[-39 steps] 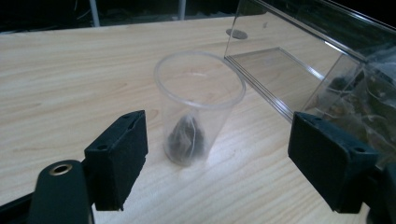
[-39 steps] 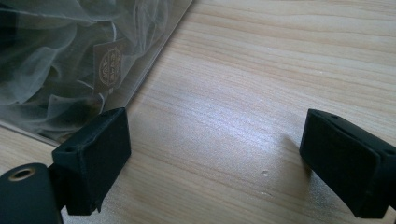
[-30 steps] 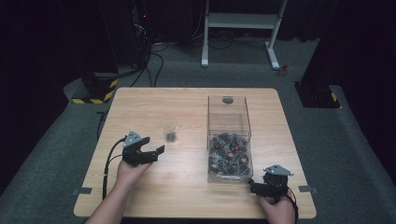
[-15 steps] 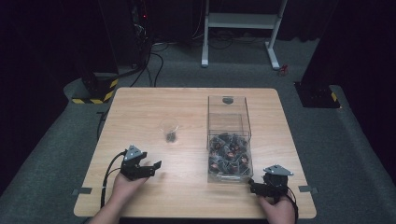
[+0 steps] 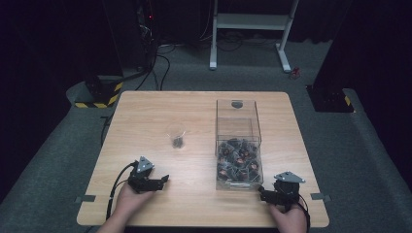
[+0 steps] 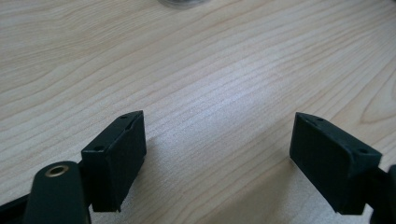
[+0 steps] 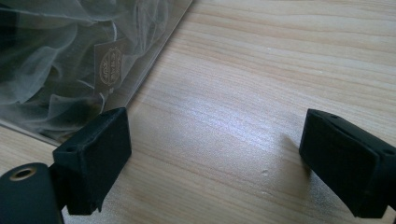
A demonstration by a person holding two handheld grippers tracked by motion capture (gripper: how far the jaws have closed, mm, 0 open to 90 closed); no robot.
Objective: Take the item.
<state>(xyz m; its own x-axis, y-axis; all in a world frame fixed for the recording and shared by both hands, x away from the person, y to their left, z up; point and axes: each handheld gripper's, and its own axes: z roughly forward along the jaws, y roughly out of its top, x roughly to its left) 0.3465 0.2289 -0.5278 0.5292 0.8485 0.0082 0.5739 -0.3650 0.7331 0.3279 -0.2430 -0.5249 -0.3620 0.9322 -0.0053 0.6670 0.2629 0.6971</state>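
A clear plastic box [image 5: 237,127] stands on the right half of the wooden table [image 5: 160,109], its near end heaped with several dark sachets [image 5: 238,160]. A small clear glass [image 5: 177,136] with something dark in its bottom stands left of the box. My left gripper [image 5: 160,180] rests low near the table's front edge, below the glass, jaws open over bare wood [image 6: 217,121]. My right gripper [image 5: 263,194] sits at the box's near right corner, open [image 7: 215,116], with the box wall and a labelled sachet [image 7: 111,65] just left of its left finger.
The glass's base [image 6: 182,2] peeks in at the top of the left gripper view. Beyond the table stand a white frame [image 5: 252,22], black equipment with cables [image 5: 145,43] and yellow-black striped feet [image 5: 104,94] on grey carpet.
My left gripper has drawn back from beside the glass toward the table's front edge, still open. The right gripper has stayed put.
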